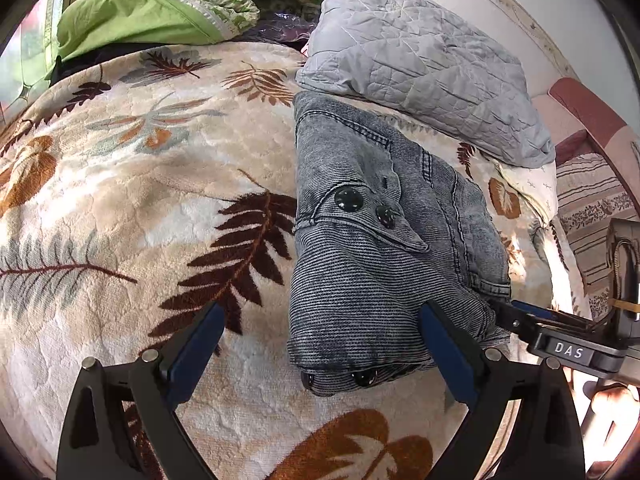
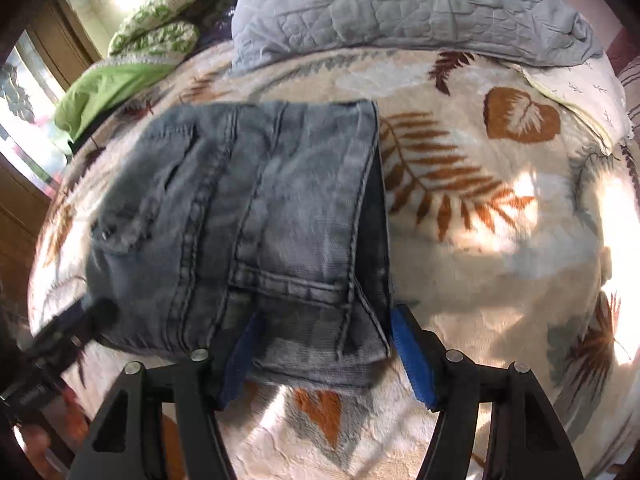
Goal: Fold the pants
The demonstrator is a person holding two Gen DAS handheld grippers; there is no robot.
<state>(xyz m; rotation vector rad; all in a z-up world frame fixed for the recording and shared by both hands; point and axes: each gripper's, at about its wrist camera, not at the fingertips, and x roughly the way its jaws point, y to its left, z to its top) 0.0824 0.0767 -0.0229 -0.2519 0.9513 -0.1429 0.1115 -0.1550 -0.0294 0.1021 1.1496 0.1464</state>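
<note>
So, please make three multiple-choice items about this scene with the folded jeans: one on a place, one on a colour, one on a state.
1. What lies just beyond the jeans?
A. grey quilted pillow
B. laptop
C. basket

2. What colour are the gripper pads?
A. red
B. blue
C. yellow

3. How is the left gripper?
A. shut on the blanket
B. out of view
C. open

Answers:
1 A, the grey quilted pillow sits behind the jeans on the leaf-print blanket.
2 B, both pads show blue.
3 C, its fingers stand wide apart, nothing clamped.
</note>
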